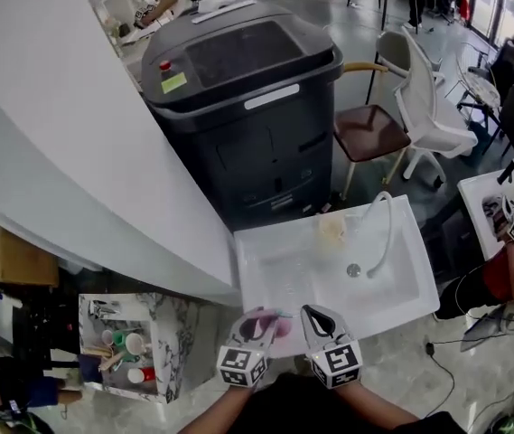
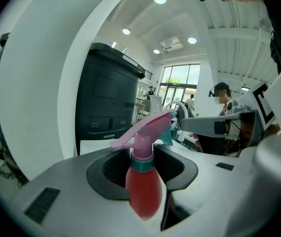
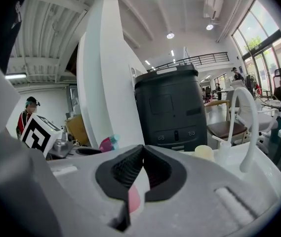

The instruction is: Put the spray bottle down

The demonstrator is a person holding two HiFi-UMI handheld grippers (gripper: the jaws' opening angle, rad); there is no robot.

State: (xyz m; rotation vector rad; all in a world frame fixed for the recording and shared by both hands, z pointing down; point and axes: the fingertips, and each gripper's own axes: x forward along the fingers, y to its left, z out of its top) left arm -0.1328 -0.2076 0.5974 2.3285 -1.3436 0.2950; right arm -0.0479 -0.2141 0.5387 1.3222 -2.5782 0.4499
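In the head view my left gripper [image 1: 263,322] is shut on a spray bottle [image 1: 272,326] with a red body, held over the front edge of a white sink [image 1: 401,274]. In the left gripper view the bottle [image 2: 143,191] stands upright between the jaws of the left gripper [image 2: 143,168], and its pink trigger head [image 2: 147,127] with a teal collar points right. My right gripper [image 1: 319,318] is just to the bottle's right. The right gripper [image 3: 141,149] has its tips together; a pale and pink patch shows in the slit below, and I cannot tell what it is.
A curved white faucet [image 1: 386,229] and a yellowish lump [image 1: 331,230] are at the sink's back. Behind it stands a big black bin-like machine [image 1: 238,107], with a brown chair [image 1: 372,129] to its right. A curved white wall [image 1: 67,152] runs along the left. A marble shelf [image 1: 171,333] holds cups.
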